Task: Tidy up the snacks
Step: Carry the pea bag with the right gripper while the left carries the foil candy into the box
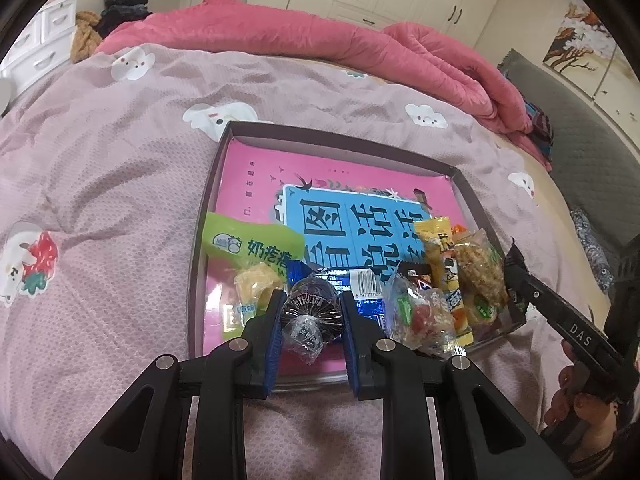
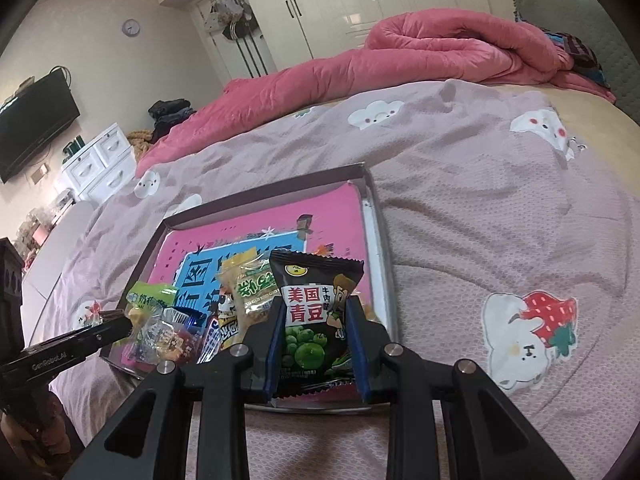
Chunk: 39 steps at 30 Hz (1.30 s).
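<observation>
The bed (image 1: pixel 100 168) carries a shallow box (image 1: pixel 460 178) lined pink, with snacks crowded at its near end. Both tongs are loaded: the right gripper (image 2: pixel 316 328) clamps a black green-pea packet (image 2: pixel 316 312), and the left gripper (image 1: pixel 310 312) pinches a dark wrapped sweet (image 1: pixel 310 304). Better to lower each into a bare patch — probably further back — before letting go.

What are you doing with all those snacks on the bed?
A person is sorting snacks into a shallow box that sits on the bed, holding a gripper tool in each hand. The left gripper is shut on a small dark wrapped candy above the near edge of the box. The right gripper is shut on a black green-pea packet over the box's near right corner. Several other snack packets already lie in the box.
</observation>
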Each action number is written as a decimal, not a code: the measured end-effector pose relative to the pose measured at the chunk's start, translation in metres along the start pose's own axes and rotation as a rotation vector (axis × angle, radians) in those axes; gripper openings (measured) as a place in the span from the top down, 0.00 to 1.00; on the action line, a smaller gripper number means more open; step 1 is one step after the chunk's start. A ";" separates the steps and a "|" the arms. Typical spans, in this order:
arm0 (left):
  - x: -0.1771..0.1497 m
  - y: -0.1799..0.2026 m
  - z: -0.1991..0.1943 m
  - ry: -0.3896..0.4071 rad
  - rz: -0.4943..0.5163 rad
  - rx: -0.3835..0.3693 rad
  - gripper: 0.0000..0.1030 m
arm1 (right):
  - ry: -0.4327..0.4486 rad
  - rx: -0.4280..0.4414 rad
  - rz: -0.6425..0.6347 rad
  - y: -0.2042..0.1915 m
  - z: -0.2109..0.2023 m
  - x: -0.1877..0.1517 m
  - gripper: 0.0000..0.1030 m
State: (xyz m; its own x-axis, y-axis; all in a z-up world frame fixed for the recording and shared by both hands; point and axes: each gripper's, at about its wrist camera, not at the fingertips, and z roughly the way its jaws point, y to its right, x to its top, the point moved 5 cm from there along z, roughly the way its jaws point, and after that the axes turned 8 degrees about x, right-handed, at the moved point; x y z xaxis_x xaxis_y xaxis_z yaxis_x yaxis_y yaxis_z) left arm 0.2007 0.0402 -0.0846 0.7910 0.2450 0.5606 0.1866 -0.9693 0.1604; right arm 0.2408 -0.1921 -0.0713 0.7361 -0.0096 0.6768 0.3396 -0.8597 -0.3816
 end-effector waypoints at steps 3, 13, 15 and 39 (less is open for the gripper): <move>0.000 0.001 0.002 -0.003 0.001 0.001 0.74 | -0.011 0.015 -0.020 -0.007 0.004 -0.003 0.71; -0.001 0.001 0.006 -0.010 0.002 0.007 0.74 | -0.032 0.055 -0.075 -0.027 0.014 -0.009 0.71; -0.001 0.001 0.006 -0.013 0.002 0.005 0.74 | -0.034 0.064 -0.082 -0.030 0.015 -0.009 0.71; 0.000 0.004 0.012 -0.011 0.004 0.013 0.74 | -0.008 0.023 -0.053 -0.020 0.023 -0.005 0.71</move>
State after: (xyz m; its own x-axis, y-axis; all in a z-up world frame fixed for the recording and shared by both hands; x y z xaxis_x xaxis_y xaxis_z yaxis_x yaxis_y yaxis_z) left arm 0.2086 0.0361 -0.0931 0.7984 0.2413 0.5517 0.1911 -0.9704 0.1478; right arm 0.2438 -0.1633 -0.0819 0.7213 0.0394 0.6915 0.3912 -0.8471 -0.3598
